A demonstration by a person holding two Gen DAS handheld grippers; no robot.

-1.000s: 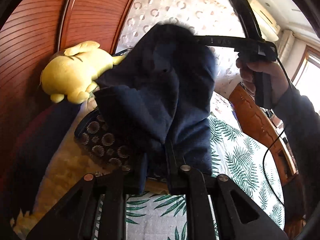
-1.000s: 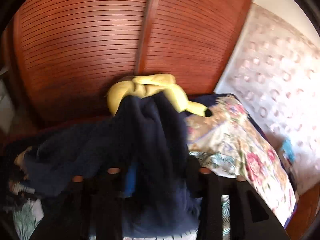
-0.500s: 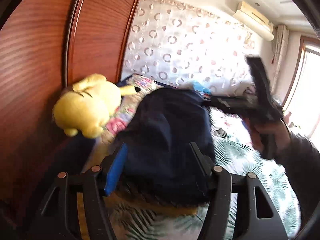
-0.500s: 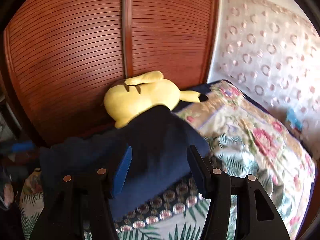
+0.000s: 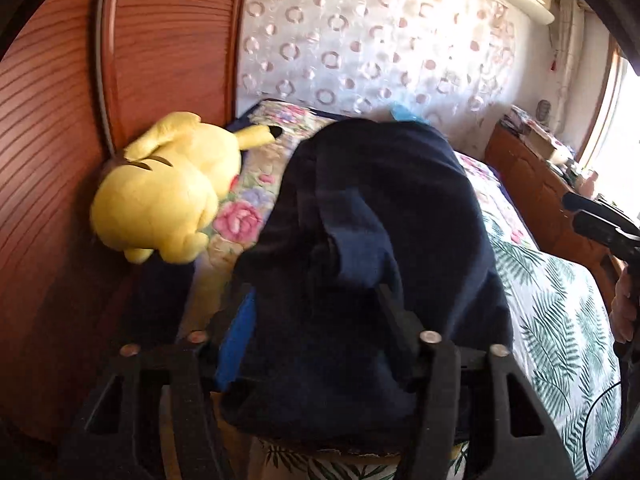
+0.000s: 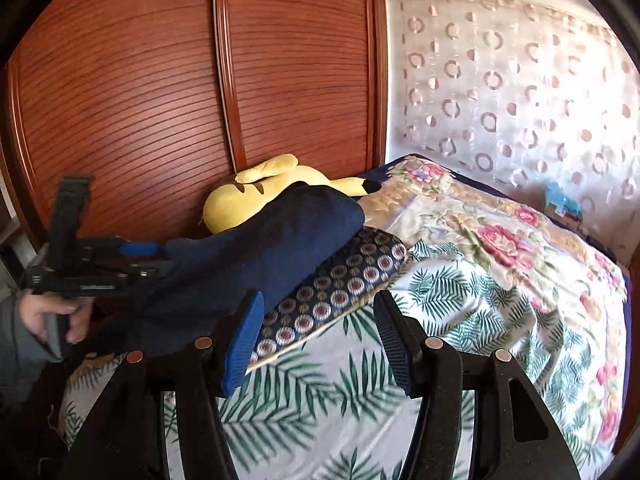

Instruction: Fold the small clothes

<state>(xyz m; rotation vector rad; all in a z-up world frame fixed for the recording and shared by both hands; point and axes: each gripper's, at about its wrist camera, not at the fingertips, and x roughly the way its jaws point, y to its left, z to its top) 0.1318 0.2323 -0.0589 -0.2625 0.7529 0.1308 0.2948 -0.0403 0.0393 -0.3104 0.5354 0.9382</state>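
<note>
The navy garment [image 5: 372, 248] lies heaped on the bed [image 6: 460, 300], draped over a dark cushion with ringed dots [image 6: 340, 288] near the wooden wardrobe doors [image 6: 160, 80]. A yellow plush toy [image 5: 160, 200] rests just behind it, against the doors, beside a floral quilt [image 6: 500, 232] that covers the far part of the bed; the near part carries a sheet printed with green fern leaves.

The left tongs [image 5: 312, 312] stand apart around the near edge of the garment — the cloth bulges between the fingers and over the right one, and the blue pad of the left finger [image 5: 236, 336] shows clear beside the fabric. Their jaws have just been closing a little after opening wide, yet the pads do not look pressed on the cloth. In the right wrist view a hand [image 6: 52, 316] in a grey sleeve holds these tongs at the garment's left end.

The right tongs [image 6: 320, 340] are parted too, with nothing between them — only the fern sheet and the cushion's edge lie beyond their tips, and the garment sits to their left, apart.
</note>
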